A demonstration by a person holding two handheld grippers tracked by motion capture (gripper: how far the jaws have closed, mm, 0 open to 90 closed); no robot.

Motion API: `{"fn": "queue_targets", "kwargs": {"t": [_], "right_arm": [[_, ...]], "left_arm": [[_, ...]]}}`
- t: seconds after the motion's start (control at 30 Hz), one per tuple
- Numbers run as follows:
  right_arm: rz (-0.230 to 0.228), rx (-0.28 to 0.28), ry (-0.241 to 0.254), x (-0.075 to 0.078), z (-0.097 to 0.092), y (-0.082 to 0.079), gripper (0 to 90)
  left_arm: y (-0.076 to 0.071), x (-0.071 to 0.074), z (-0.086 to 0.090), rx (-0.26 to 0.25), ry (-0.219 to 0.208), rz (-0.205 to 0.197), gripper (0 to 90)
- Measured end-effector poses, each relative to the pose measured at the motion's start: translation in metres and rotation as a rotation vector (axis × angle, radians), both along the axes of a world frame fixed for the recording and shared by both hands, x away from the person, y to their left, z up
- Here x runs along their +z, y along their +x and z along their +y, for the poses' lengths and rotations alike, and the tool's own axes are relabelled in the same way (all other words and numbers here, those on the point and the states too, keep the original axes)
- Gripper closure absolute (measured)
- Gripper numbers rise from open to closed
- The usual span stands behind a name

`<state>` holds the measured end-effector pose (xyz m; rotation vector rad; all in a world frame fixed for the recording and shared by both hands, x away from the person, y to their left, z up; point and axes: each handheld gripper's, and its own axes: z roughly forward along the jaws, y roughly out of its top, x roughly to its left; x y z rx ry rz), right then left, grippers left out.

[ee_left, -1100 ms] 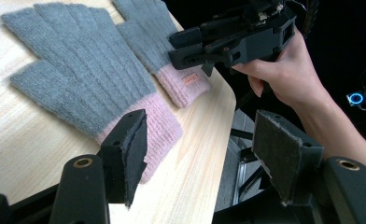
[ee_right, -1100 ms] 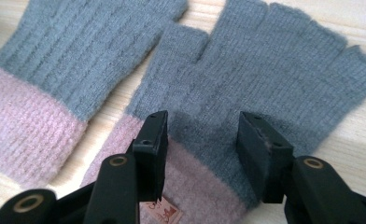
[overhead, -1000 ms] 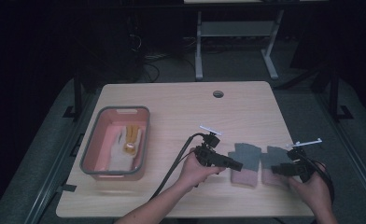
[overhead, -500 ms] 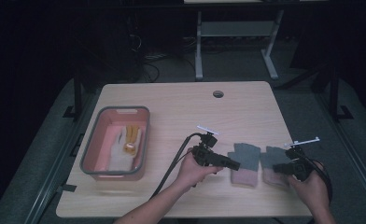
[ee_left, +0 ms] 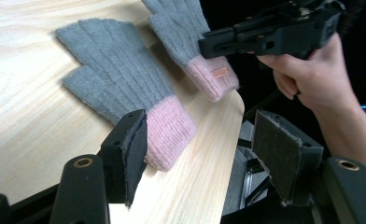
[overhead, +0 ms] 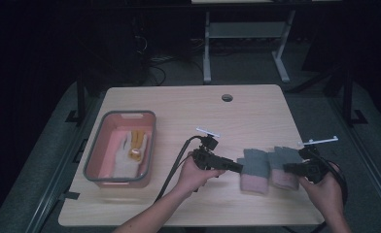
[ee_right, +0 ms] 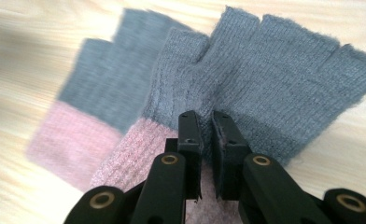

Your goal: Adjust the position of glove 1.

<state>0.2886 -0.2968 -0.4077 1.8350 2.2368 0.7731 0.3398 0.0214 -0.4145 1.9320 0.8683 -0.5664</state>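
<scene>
- Comparing with one second ago, the right gripper (overhead: 286, 168) has just been closing its jaws, and now they are pinched together on the right glove (ee_right: 265, 79) near the line where grey meets pink; a fold of knit sits between the pads.
- The right glove looks a little raised and wrinkled at this pinch, while before it lay flat on the table (overhead: 188, 107).
- The left gripper (overhead: 238, 167) is in nearly the same place as before, and its jaws are apart, with the pink cuff of the left glove (ee_left: 120, 88) just beside one pad; the pads do not press on it.
- Both gloves are knitted wool with ribs, grey on the short finger parts and soft pink on the cuffs; the right one carries a small tan label on its cuff.
- They lie side by side near the front right edge of the pale wooden table, the finger ends pointing away from the person.
- The gripper pads are flat, dark and rough like felt.
- A grey-rimmed pink bin (overhead: 95, 158) stands well apart at the left, with a white and yellow glove (overhead: 129, 148) inside.
- The left hand (overhead: 194, 174) holds its gripper level, pointing to the right; the right hand (overhead: 325, 187) holds its gripper pointing to the left, toward the gloves.
</scene>
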Motion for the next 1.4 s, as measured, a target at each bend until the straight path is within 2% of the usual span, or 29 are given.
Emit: {"fn": "queue_targets", "kwargs": {"t": [0.17,0.23,0.4,0.73,0.87,1.0,1.07,1.3,1.4], "right_arm": [[-0.003,0.033,0.006,0.005,0.021,0.004,83.1],[-0.004,0.046,0.0,0.005,0.03,0.006,83.0],[0.0,0.068,0.02,0.002,0.05,0.012,83.0],[0.004,0.107,0.011,-0.003,0.074,0.019,82.9],[0.02,0.103,0.023,-0.008,0.079,0.02,82.3],[0.039,0.109,0.008,-0.019,0.081,0.02,80.5],[0.04,0.102,0.017,-0.021,0.08,0.02,78.8],[0.021,0.104,0.037,-0.017,0.076,0.019,67.1],[0.001,0.095,0.074,-0.012,0.069,0.018,61.3]], "left_arm": [[0.0,0.001,0.004,0.009,0.007,-0.008,35.9],[0.001,0.001,0.005,0.013,0.011,-0.008,35.8],[0.001,0.0,0.008,0.018,0.017,-0.01,35.3],[0.002,-0.004,0.009,0.021,0.023,0.003,35.3],[0.003,-0.006,0.01,0.02,0.022,0.003,35.3],[0.004,-0.009,0.011,0.025,0.028,0.008,35.3],[0.004,-0.01,0.01,0.025,0.031,0.01,35.3],[0.002,-0.012,0.007,0.021,0.028,0.02,34.7],[0.002,-0.014,0.004,0.019,0.038,0.025,34.7]]}}
